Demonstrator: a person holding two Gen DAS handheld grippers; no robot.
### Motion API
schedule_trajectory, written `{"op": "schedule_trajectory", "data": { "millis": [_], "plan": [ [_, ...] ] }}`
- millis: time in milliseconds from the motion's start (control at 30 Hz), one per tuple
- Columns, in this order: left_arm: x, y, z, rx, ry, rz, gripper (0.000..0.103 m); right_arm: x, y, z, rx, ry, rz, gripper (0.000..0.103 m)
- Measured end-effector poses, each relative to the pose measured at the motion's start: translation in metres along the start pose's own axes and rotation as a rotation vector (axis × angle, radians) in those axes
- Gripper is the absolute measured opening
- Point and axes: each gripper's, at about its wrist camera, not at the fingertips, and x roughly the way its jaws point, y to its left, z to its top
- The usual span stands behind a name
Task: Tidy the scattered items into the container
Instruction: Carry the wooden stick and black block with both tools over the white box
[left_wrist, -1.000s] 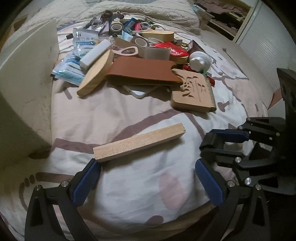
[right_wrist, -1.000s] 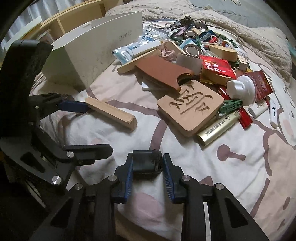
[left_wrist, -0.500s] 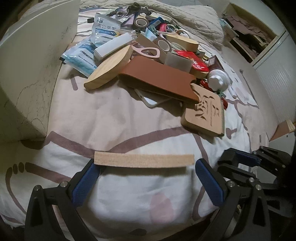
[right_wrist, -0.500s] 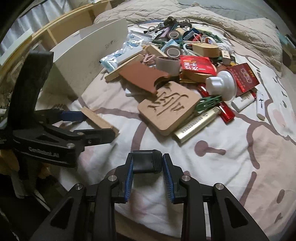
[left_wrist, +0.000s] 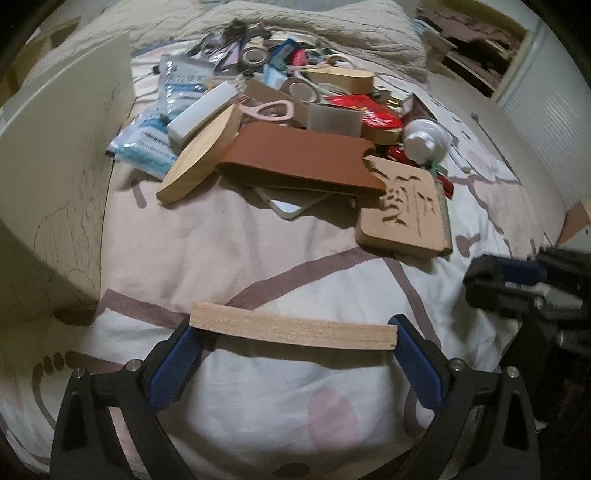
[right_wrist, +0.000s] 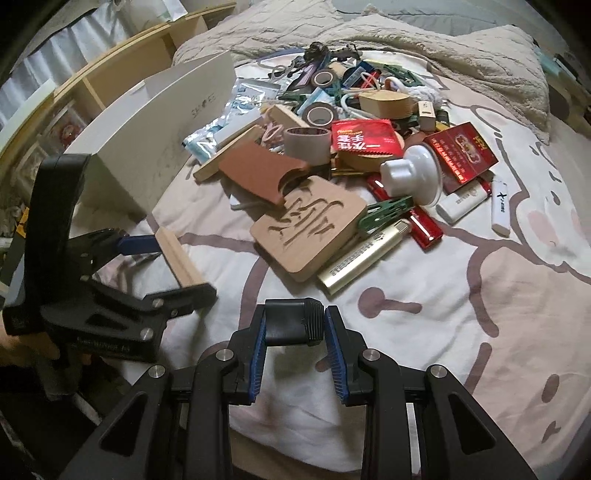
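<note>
My left gripper (left_wrist: 293, 332) is shut on a pale wooden stick (left_wrist: 291, 326), gripped end to end between the blue pads and held just above the bedsheet. The stick also shows in the right wrist view (right_wrist: 179, 256), in the left gripper (right_wrist: 162, 267). My right gripper (right_wrist: 293, 326) is shut on a small black plastic block (right_wrist: 293, 326). The white container (left_wrist: 55, 158) stands at the left, its wall close to the stick; it also shows in the right wrist view (right_wrist: 159, 136). A pile of scattered items lies beyond.
The pile holds a carved wooden board (right_wrist: 308, 229), a brown leather case (left_wrist: 303, 158), an oval wooden piece (left_wrist: 201, 155), tape rolls (right_wrist: 319, 114), red packets (right_wrist: 460, 155), a white knob (right_wrist: 412, 173), lighters and a gold bar (right_wrist: 364, 258). A wooden shelf (right_wrist: 122, 70) stands behind the container.
My left gripper has closed in on the stick, taken it by both ends and lifted it slightly. The right gripper has stayed shut on the black block and drifted back a little.
</note>
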Motion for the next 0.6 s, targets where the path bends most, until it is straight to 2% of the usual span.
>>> {"op": "schedule_trajectory", "data": {
  "millis": [233,400,600],
  "plan": [
    [-0.01,-0.014,0.0,0.105,-0.04,-0.003,0.1,-0.001,-0.006,0.004,0.022,-0.001,0.006,0.031],
    [-0.027,-0.025,0.009,0.172,-0.106,-0.005,0.1,-0.007,-0.008,0.013,0.036,-0.02,0.005,0.031],
    [-0.056,-0.026,0.027,0.194,-0.208,0.0,0.1,-0.02,-0.016,0.029,0.054,-0.068,-0.023,0.031]
  ]
}}
